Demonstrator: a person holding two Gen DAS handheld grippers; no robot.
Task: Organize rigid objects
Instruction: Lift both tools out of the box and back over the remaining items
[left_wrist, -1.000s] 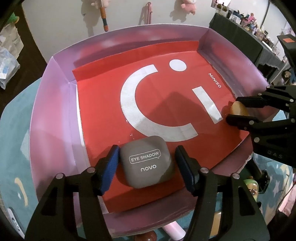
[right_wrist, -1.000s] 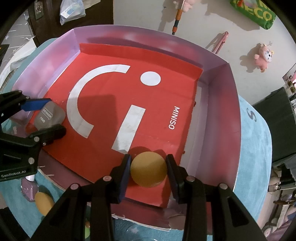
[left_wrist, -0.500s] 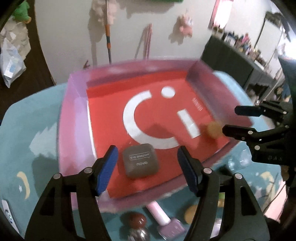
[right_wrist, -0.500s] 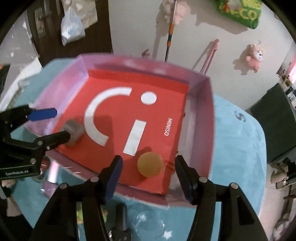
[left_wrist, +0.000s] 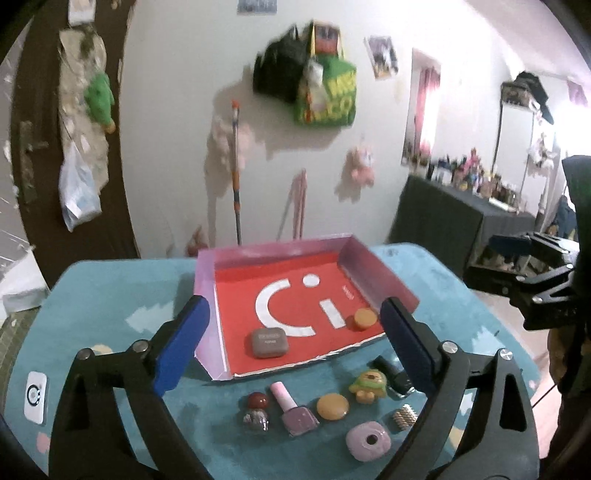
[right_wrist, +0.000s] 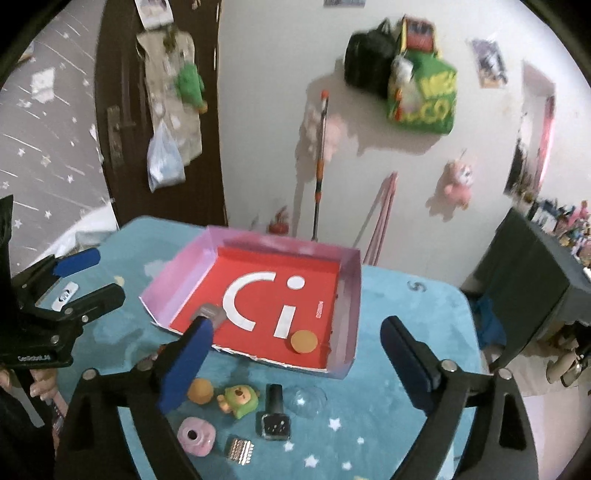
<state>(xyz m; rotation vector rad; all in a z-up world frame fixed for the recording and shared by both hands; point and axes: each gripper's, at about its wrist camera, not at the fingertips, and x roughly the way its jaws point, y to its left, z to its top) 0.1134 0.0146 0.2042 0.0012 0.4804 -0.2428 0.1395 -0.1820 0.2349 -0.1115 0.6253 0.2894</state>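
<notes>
Both views are taken from above the teal plush table cover (left_wrist: 110, 295) (right_wrist: 406, 332), angled downward toward the far white wall. The shallow pink cardboard box with a red floor (left_wrist: 207, 295) (right_wrist: 351, 295) is shared: seen from the near-left in one, the near-right in the other.

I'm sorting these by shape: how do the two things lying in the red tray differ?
The eyeshadow case is grey, squarish with rounded corners, and has lettering on its lid; the round tin is orange-yellow, circular and plain on top. The case looks the larger and lies at the tray's near left corner; the tin lies at the near right. Both lie flat on the tray floor, clear of both tongs.
</notes>
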